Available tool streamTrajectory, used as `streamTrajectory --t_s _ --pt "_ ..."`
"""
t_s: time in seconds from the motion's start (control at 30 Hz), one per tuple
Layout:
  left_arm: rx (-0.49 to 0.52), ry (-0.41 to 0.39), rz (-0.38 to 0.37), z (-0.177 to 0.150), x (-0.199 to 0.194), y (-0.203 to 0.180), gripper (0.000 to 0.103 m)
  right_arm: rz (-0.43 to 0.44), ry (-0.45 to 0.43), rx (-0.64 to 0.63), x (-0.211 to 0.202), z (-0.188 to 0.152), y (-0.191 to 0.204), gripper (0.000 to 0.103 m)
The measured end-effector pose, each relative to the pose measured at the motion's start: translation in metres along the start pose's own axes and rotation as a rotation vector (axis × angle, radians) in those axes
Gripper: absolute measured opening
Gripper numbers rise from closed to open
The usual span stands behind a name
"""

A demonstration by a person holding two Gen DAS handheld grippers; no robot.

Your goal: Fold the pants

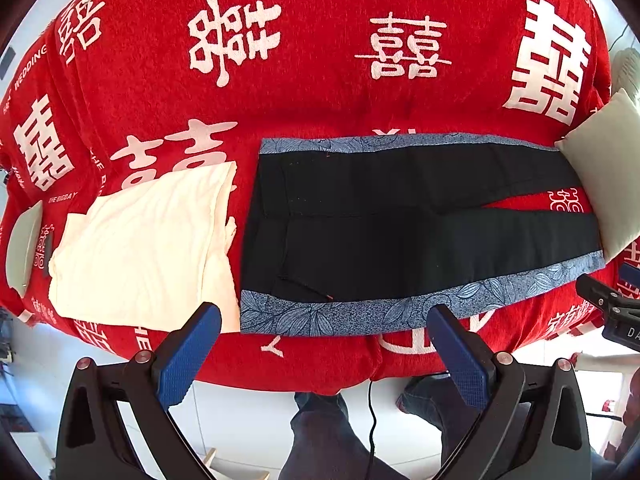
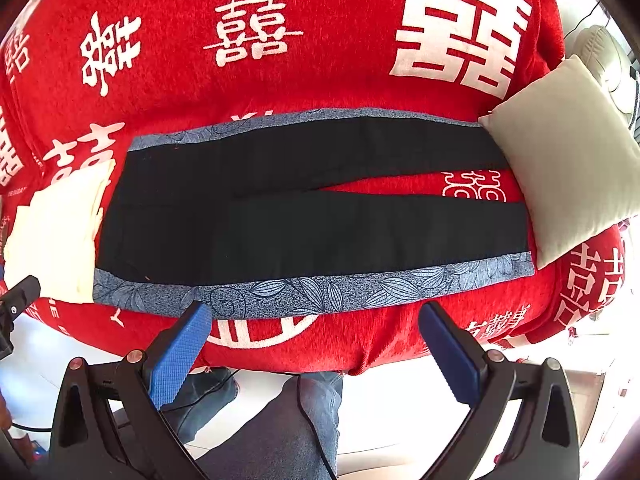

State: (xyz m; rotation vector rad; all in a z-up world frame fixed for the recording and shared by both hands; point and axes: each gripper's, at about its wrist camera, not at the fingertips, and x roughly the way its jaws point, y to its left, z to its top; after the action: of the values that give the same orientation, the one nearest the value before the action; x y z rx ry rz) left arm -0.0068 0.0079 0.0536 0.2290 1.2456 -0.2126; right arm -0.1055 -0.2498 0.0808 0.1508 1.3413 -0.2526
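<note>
Blue ribbed pads line both grippers; the left gripper (image 1: 323,326) sits at the bottom of its frame with fingers spread wide and nothing between them, hanging over the near edge of the red blanket (image 1: 320,92); the right gripper (image 2: 315,322) is likewise spread and empty at the bottom of its own frame, tips just short of the cloth; its black body also shows at the right edge of the left view.

Just beyond the fingertips lie the pants (image 1: 408,224), black with a blue leaf-patterned stripe (image 1: 400,308) along each outer seam; they are spread flat across the middle of the frame, waistband toward the left, legs running right and parting slightly so a wedge of red shows between them.

Left of the waistband, touching it, lies a cream cloth (image 1: 144,244), folded; at the right, a pale cushion (image 2: 568,160) rests over the leg ends.

Below the blanket edge the person's jeans (image 2: 296,420) and a black cable (image 1: 372,420) show against a white floor.
</note>
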Motion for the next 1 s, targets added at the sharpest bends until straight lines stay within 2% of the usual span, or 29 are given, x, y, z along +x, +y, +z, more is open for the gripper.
streamTrajectory --t_s 0.6,1.0 --pt "-0.017 0.012 0.008 0.004 0.005 -0.001 0.103 0.008 0.009 0.006 0.006 0.004 -0.001 0.103" --pt "-0.023 0.037 0.040 0.006 0.010 -0.017 0.103 0.029 0.029 -0.007 0.017 0.012 -0.013 0.103"
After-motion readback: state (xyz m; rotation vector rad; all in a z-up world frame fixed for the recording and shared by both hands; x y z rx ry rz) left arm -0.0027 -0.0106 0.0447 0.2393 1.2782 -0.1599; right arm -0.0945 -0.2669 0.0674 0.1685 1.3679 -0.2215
